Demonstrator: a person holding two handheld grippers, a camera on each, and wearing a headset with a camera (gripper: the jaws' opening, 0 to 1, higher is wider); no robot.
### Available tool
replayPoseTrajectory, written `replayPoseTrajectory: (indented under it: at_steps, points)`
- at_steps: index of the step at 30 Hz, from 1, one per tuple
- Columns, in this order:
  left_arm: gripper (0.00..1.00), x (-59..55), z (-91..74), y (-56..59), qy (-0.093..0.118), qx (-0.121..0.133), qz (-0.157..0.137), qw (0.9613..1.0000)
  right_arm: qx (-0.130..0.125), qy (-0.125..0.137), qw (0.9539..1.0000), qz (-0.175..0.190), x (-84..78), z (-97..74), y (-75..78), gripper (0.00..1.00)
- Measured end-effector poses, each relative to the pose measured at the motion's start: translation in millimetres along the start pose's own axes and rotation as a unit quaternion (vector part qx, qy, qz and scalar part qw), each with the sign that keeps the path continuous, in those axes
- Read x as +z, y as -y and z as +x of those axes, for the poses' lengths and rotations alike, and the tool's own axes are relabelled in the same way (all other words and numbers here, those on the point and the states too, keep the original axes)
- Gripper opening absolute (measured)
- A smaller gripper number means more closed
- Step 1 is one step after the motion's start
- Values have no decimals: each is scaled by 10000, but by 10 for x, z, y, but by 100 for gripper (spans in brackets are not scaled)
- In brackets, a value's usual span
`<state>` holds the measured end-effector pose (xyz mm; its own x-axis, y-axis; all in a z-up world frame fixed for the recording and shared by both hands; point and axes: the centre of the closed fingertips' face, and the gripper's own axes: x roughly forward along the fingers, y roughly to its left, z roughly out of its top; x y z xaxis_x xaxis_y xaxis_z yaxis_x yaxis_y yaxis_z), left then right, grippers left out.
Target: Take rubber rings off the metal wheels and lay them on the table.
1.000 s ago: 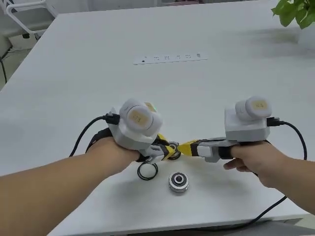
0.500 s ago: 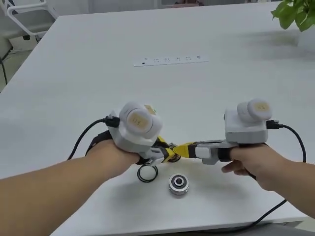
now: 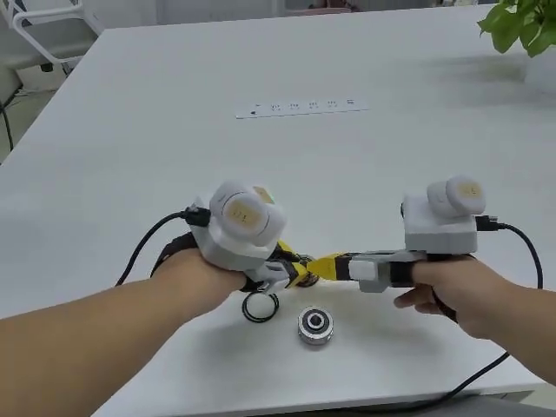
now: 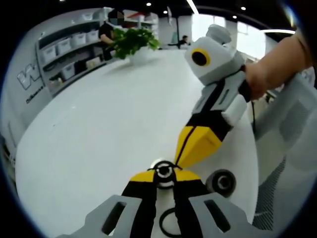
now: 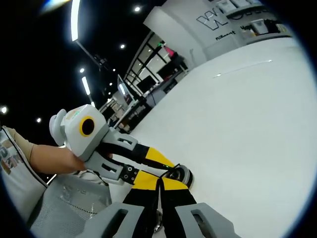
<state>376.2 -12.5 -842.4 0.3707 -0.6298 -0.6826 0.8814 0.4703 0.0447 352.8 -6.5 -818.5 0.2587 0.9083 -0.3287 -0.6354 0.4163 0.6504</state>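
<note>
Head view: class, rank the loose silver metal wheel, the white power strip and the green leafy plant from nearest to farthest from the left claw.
1. Loose silver metal wheel, just below and right of the left claw.
2. White power strip, farther off, straight ahead.
3. Green leafy plant, farthest, at the far right corner.

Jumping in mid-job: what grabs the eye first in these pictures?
The two yellow-tipped grippers meet tip to tip near the table's front edge: the left gripper clamps a small metal wheel, and the right gripper, jaws shut, has its tips right at that wheel. Nearer the person, on the white table, lie a loose black rubber ring and a second metal wheel.
</note>
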Motion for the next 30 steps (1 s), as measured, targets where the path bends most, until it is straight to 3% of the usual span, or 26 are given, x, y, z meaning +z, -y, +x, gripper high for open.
replayPoseTrajectory:
  at_steps: [3,7,12,30]
  points:
    - [12,1,-3,0,24,3,-22,10000,136,45,9997,178,-3,-17,-28,0]
    - [12,1,-1,0,30,13,-33,10000,131,78,9998,157,2,-20,-27,0]
    - [12,1,-2,-1,69,43,-62,9999,-132,53,9998,-136,7,-15,63,0]
    - [18,12,-14,-10,-6,55,48,10000,-343,-2,9991,-260,10,-22,155,0]
